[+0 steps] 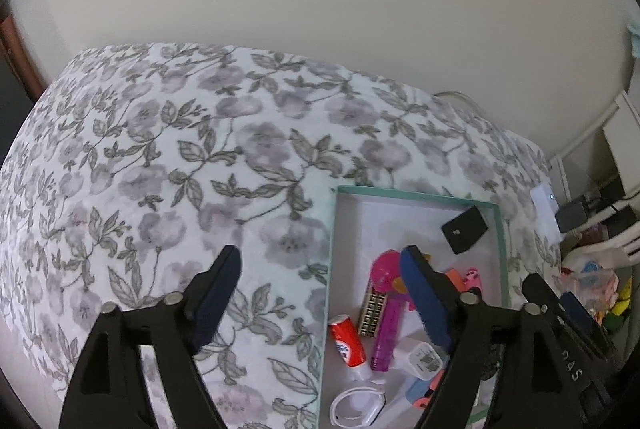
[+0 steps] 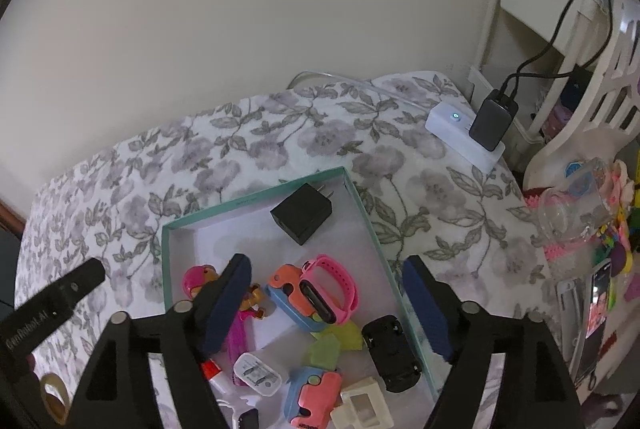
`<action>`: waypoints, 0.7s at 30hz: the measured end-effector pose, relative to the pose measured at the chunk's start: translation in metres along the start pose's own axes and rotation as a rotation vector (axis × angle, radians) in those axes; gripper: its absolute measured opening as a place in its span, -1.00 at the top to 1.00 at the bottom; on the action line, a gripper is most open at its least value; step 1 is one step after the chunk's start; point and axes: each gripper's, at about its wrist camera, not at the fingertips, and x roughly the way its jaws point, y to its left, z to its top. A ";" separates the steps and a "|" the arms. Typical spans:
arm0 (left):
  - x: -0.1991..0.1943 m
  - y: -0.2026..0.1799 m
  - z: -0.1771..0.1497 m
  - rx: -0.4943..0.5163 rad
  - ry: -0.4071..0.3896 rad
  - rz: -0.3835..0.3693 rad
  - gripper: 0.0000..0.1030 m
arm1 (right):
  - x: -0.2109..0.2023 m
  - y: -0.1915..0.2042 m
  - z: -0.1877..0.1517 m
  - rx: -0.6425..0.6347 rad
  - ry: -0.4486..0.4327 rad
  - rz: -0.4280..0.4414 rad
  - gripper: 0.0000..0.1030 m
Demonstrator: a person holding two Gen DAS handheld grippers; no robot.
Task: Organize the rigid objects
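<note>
Surface: grey-and-white flowered cloth (image 2: 280,133) covers the table, and a plain cream wall stands behind it.
Landmark: shallow cardboard tray with a teal rim (image 2: 256,195) lies on the cloth; I give every place from it.
Left claw: my left gripper (image 1: 320,305) hangs above the tray's left rim with its jaws wide apart and nothing between them.
Right claw: my right gripper (image 2: 328,305) hovers over the tray's middle, its jaws also spread and empty.
Far corner of tray: black square wall charger (image 2: 303,213) lies alone, well apart from the pile, I think to keep it from the small toys.
Middle of tray: pink wrist band (image 2: 334,283) rests on an orange-and-blue plastic case (image 2: 286,291); a pink-headed purple stick toy (image 2: 240,325) lies just beside them.
Near side of tray: black toy car (image 2: 392,353) sits against the right rim, close to a red-and-white small tube (image 1: 347,345) and a white oval plug (image 2: 256,375).
Outside tray: white power strip (image 2: 464,133) with a dark adapter lies beyond the far right corner.
Judgement: most rigid things are already inside; they look gathered, not yet ordered.
</note>
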 end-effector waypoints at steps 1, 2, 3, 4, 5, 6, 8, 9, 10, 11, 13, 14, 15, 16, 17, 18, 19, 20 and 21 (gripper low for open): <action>0.001 0.002 0.000 -0.007 0.002 0.007 -0.79 | 0.001 0.001 0.000 -0.004 0.001 0.001 -0.61; 0.003 0.004 0.000 -0.014 0.005 0.015 -0.79 | 0.001 0.002 -0.001 -0.009 0.003 0.002 -0.61; 0.004 0.006 0.000 -0.020 0.009 0.024 -0.79 | 0.002 0.003 -0.001 -0.014 0.005 0.001 -0.62; 0.006 0.007 0.000 -0.023 0.012 0.028 -0.79 | 0.003 0.004 -0.001 -0.018 0.007 -0.002 -0.62; 0.007 0.009 0.000 -0.028 0.015 0.032 -0.79 | 0.005 0.005 -0.002 -0.022 0.009 -0.007 -0.63; 0.007 0.009 0.000 -0.029 0.016 0.035 -0.80 | 0.005 0.006 -0.002 -0.024 0.011 -0.009 -0.75; 0.007 0.010 0.001 -0.029 0.012 0.047 -0.83 | 0.008 0.007 -0.003 -0.026 0.014 -0.011 -0.97; 0.007 0.010 0.001 -0.027 0.009 0.054 -0.90 | 0.008 0.007 -0.003 -0.026 0.012 -0.009 -0.98; 0.007 0.010 0.001 -0.026 0.007 0.061 -0.95 | 0.008 0.007 -0.003 -0.026 0.013 -0.007 -0.98; 0.006 0.011 0.001 -0.025 0.003 0.070 -0.95 | 0.008 0.007 -0.003 -0.026 0.014 -0.006 -0.98; 0.006 0.012 0.001 -0.024 -0.001 0.078 -0.95 | 0.009 0.008 -0.004 -0.024 0.017 -0.004 -0.98; 0.005 0.012 0.001 -0.022 -0.002 0.083 -0.95 | 0.010 0.008 -0.005 -0.024 0.018 -0.005 -0.98; 0.004 0.012 0.001 -0.021 -0.005 0.087 -0.96 | 0.010 0.009 -0.006 -0.024 0.021 -0.006 -0.99; 0.003 0.013 0.001 -0.021 -0.009 0.089 -0.96 | 0.011 0.009 -0.006 -0.024 0.023 -0.007 -0.99; 0.002 0.013 0.001 -0.022 -0.012 0.091 -0.96 | 0.011 0.010 -0.007 -0.026 0.024 -0.006 -0.99; 0.001 0.014 0.002 -0.023 -0.017 0.091 -0.96 | 0.010 0.010 -0.007 -0.027 0.025 -0.005 -0.99; -0.001 0.014 0.001 -0.023 -0.022 0.090 -0.96 | 0.010 0.011 -0.008 -0.029 0.026 0.000 -0.99; -0.003 0.014 0.002 -0.021 -0.027 0.088 -0.96 | 0.009 0.012 -0.009 -0.030 0.025 0.005 -0.99; -0.005 0.014 0.002 -0.020 -0.032 0.088 -0.96 | 0.009 0.012 -0.009 -0.032 0.025 0.009 -0.99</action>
